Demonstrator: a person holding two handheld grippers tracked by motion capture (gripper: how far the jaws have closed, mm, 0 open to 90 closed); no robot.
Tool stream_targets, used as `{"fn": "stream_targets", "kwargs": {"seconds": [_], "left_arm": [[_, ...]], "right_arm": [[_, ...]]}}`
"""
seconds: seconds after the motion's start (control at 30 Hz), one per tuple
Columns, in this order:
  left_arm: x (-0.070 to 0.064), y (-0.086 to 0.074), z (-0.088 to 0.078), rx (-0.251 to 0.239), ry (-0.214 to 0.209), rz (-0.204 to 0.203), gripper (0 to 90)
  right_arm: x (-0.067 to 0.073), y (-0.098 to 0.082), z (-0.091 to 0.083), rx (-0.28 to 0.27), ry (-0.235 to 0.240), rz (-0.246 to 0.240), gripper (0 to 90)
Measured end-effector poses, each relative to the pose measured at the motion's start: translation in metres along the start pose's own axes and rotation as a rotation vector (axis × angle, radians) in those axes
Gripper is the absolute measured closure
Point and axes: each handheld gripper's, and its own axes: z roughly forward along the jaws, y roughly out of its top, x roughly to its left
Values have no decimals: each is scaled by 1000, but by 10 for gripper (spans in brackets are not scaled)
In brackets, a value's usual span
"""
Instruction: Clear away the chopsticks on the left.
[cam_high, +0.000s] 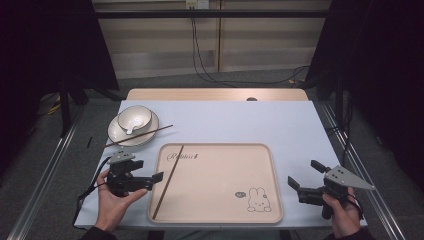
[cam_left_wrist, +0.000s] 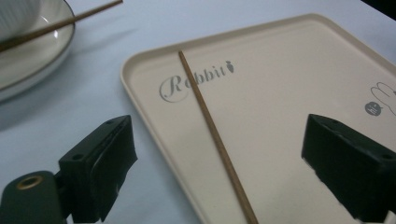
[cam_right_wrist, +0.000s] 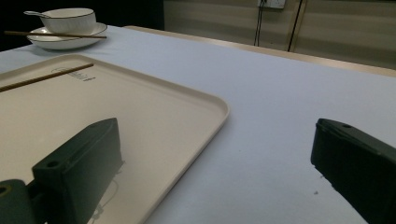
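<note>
Your left gripper (cam_high: 152, 180) and right gripper (cam_high: 304, 176) both hold their jaws spread, empty. A thin wooden chopstick (cam_high: 168, 182) lies on the smooth, round-cornered beige tray (cam_high: 220, 150); another rests across the glossy white plate (cam_high: 116, 134).

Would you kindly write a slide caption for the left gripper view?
Open left claw poised over a chopstick lying on the cream rabbit tray.

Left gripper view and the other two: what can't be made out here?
- Chopstick on the tray: its near end is cut off by the bottom edge of the left gripper view.
- Bowl: its inside is too small to judge in the high view.
- Rabbit print: cropped by the right edge of the left gripper view.
</note>
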Motion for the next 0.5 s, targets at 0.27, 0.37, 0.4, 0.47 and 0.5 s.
{"fn": "stream_targets", "kwargs": {"seconds": [0.27, 0.37, 0.4, 0.47, 0.5], "left_arm": [[28, 0, -12, -36, -109, 76, 40], [43, -3, -14, -59, -89, 85, 38], [52, -5, -16, -66, -103, 116, 37], [62, -5, -18, -60, -130, 116, 34], [68, -6, -20, -67, -139, 114, 34]], "right_arm": [[0, 0, 0, 0, -1, -1, 17], [0, 0, 0, 0, -1, 1, 17], [0, 0, 0, -1, -2, 0, 17], [0, 0, 0, 0, 0, 0, 17], [0, 0, 0, 0, -1, -2, 17]]}}
